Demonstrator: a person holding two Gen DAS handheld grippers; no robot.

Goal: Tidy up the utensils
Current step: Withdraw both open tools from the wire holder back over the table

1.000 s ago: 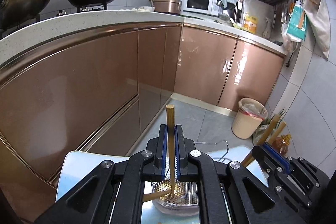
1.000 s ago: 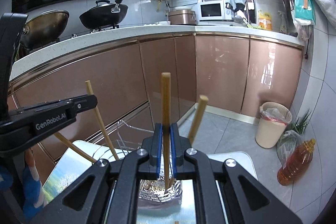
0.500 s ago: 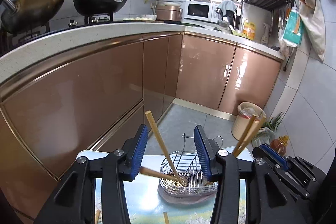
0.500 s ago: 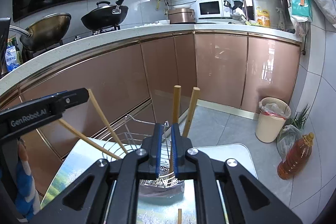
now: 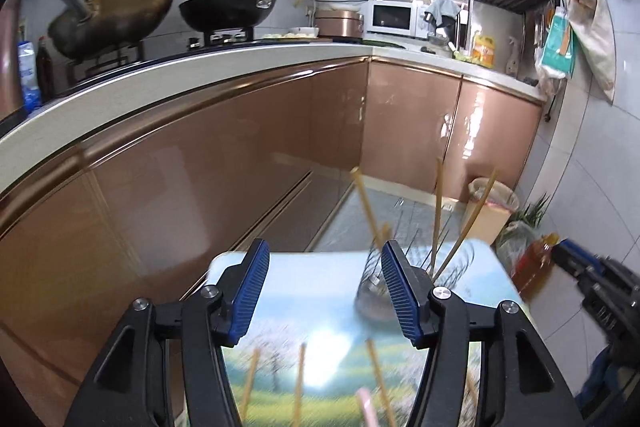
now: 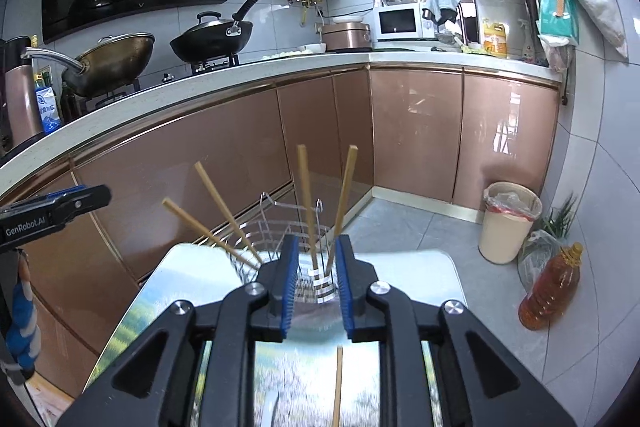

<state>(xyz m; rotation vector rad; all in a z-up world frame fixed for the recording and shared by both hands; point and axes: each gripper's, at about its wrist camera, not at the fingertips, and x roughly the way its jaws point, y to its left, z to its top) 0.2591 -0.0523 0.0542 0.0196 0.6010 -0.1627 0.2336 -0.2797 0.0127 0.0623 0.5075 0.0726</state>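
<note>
A wire utensil holder (image 6: 272,231) stands on the table with several wooden chopsticks (image 6: 306,195) leaning upright in it. My right gripper (image 6: 317,251) sits just in front of the holder. Its jaws are opening, a narrow gap shows and nothing is pressed between the pads. In the left wrist view the holder (image 5: 374,291) is blurred, partly behind the right finger. My left gripper (image 5: 323,259) is to its left, jaws opening wide and empty. Loose chopsticks (image 5: 298,383) lie on the table below it, and one loose chopstick (image 6: 338,387) lies under the right gripper.
The table (image 6: 420,267) has a landscape-print top and ends just past the holder. Copper-coloured cabinets (image 6: 200,167) run behind it. On the floor to the right are a waste bin (image 6: 508,223) and an oil bottle (image 6: 550,291). A pink object (image 5: 366,407) lies near the loose chopsticks.
Both grippers let go of the chopsticks they held, which now stand in the holder. Both drew back from it. The left jaws spread wide and shifted left; the right jaws parted slightly.
</note>
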